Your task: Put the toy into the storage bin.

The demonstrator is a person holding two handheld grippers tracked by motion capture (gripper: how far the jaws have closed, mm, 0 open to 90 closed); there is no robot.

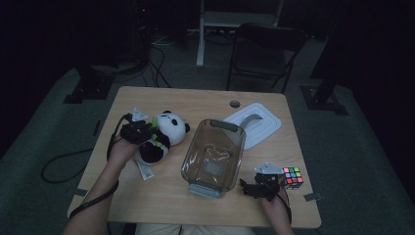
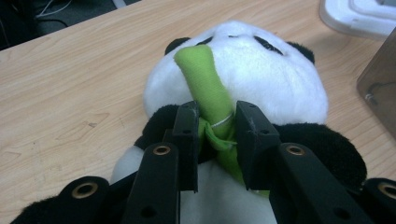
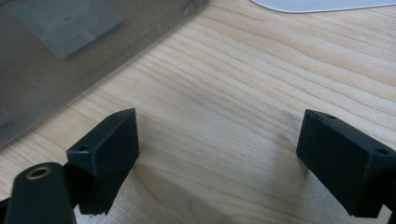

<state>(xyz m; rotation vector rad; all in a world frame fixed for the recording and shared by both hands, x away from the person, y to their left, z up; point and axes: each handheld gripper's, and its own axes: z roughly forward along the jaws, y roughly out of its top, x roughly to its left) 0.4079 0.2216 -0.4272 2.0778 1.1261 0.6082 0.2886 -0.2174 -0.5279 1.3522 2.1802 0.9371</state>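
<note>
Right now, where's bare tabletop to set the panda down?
Free: the near-left strip of the table below the panda, and the far-left edge behind it. Crowded: the middle and right, with the clear bin, white lid and puzzle cube.

Plush panda (image 2: 243, 84) black-white, green bamboo stalk (image 2: 208, 93) on chest, lying face-up on table's left side

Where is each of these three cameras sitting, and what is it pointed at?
High view: above the person's side of the table, looking forward and down; both forearms and grippers show.
Left gripper view: rides the left gripper, looking along its jaws, closed on the plush panda's green stalk.
Right gripper view: rides the right gripper, jaws open over bare wood beside the clear bin.
Shared: panda and bin also show from above.
</note>
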